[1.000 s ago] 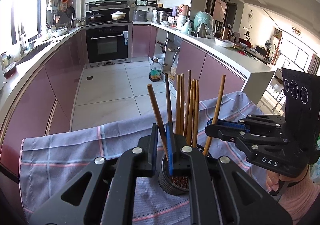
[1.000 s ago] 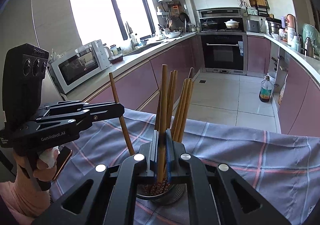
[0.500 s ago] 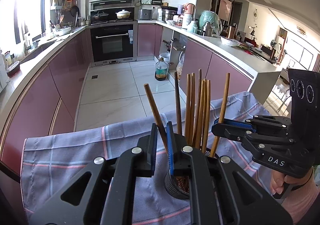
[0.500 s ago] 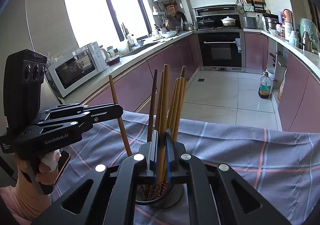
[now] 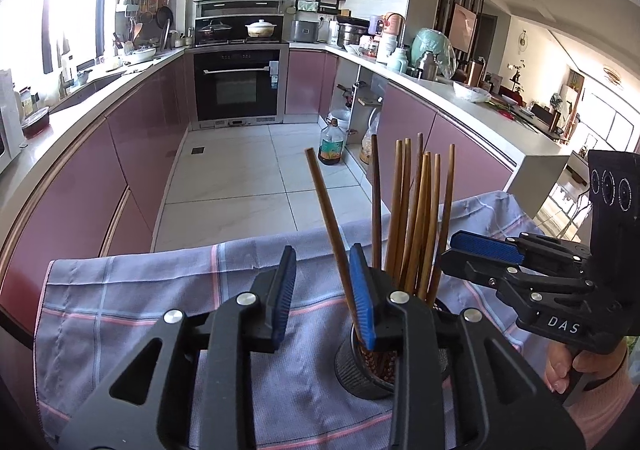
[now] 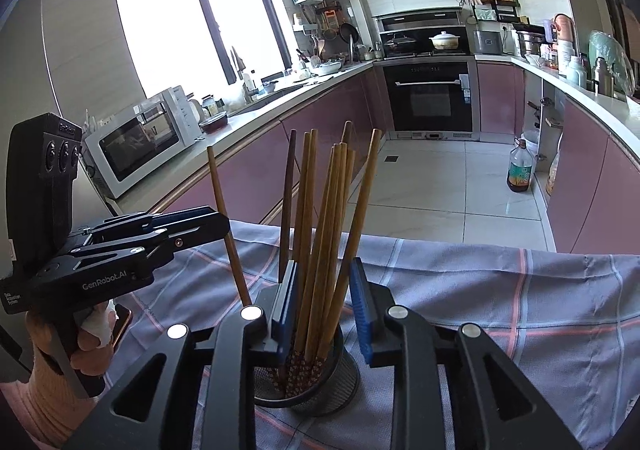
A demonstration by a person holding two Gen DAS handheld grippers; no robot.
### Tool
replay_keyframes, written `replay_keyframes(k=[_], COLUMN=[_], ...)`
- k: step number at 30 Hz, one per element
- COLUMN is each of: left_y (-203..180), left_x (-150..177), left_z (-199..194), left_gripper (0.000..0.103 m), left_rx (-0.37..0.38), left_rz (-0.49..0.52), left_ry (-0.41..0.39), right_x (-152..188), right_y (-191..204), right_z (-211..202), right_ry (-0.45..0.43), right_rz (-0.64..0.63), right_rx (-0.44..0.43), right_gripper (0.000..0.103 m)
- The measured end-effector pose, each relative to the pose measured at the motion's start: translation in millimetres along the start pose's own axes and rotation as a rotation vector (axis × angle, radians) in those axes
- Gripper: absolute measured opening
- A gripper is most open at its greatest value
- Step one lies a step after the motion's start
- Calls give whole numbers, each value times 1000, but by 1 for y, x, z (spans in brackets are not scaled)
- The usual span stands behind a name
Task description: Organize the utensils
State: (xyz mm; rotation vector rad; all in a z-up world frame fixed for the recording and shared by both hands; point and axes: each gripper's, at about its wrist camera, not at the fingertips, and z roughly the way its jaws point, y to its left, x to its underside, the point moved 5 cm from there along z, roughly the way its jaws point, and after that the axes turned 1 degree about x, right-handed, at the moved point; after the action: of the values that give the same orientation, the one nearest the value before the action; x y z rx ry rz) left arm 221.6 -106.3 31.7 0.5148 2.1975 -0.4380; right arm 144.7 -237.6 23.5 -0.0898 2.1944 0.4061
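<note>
Your left claw (image 5: 325,292) and right claw (image 6: 324,304) have both just been opening; nothing gripped now. Wooden chopsticks (image 6: 320,234) stand loose between the right's pads, in the mesh holder (image 6: 340,386) on the checked-cloth table (image 6: 520,290).

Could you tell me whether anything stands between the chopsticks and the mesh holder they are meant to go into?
Nothing visible does: the chopsticks already stand in the mesh holder, and both the left gripper and right gripper, whose jaws have just been opening, have let go.
</note>
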Motion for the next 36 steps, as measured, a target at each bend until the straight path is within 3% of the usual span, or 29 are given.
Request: replay_keyframes(k=[7,13,15,16,18,20,24,29,36], left_y=[6,3,2,0,-4,-9,-22,-26,-18], left_x=[20,50,58,63,70,81,95,113,131], left_z=[-7,-28,-38,-44,-57,-69,-82,-93,-110], left_gripper=[38,59,74,76,91,97,97,97,97], left_rx=[18,-15,-41,-54,-91,-133,-175,-193,-259], left_rz=[-34,-30,-29,-30,-15,5,48,12,-27], left_ry=[-27,-94,-127,-147,-195,-244,-282,-291,-305], right_x=[17,36,44,48,54,62,74,87,94], right_y=[4,17,21,24,28,33,39,44,45], right_z=[-11,-25,-31,-34,-40,-46,-54,-67,-79], right_ry=[-19,-59,-81,-95,-121,-150,-174,-220,-249], right_rz=[-32,-79,-98,-112,-133,-149,-154,-171,-143], right_rx=[36,82,100,109,137,150,170,211,185], right_gripper=[38,52,66,68,86,92,96,96,96])
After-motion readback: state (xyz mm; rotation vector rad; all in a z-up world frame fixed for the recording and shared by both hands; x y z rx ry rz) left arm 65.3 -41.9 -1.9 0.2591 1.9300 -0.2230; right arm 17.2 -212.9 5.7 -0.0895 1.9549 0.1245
